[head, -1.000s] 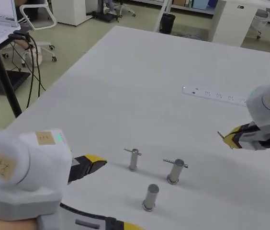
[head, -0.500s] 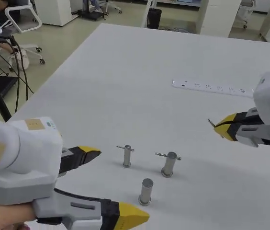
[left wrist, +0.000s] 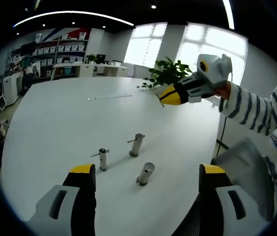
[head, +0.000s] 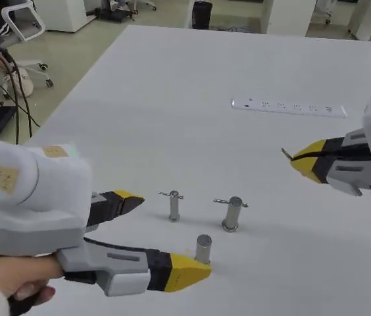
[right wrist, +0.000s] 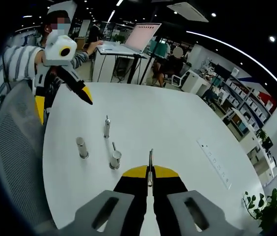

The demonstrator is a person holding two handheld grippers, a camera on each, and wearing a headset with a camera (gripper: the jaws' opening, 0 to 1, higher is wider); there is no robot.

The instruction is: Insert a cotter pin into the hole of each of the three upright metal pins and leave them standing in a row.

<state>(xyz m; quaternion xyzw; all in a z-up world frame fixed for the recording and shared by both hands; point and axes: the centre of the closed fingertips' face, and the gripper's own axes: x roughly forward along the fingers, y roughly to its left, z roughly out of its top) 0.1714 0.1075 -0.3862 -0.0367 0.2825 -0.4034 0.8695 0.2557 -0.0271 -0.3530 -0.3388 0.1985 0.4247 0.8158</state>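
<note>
Right tongs (head: 294, 160), level, clamp a cotter pin (right wrist: 150, 161); left tongs (head: 172, 234) gape wide beside the bare pin (head: 202, 249).

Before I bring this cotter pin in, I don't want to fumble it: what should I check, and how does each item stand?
1. Cotter pin clamped in right hand-held gripper: ok, jaws shut on it.
2. Left hand-held gripper open, free to steady: ok.
3. Bare pin upright: ok.
4. Bare pin's hole facing the cotter pin: cannot tell.
5. Left rear pin and right rear pin already fitted: ok.
6. All three in a row: not ok; bare pin stands nearer than the other two.
</note>
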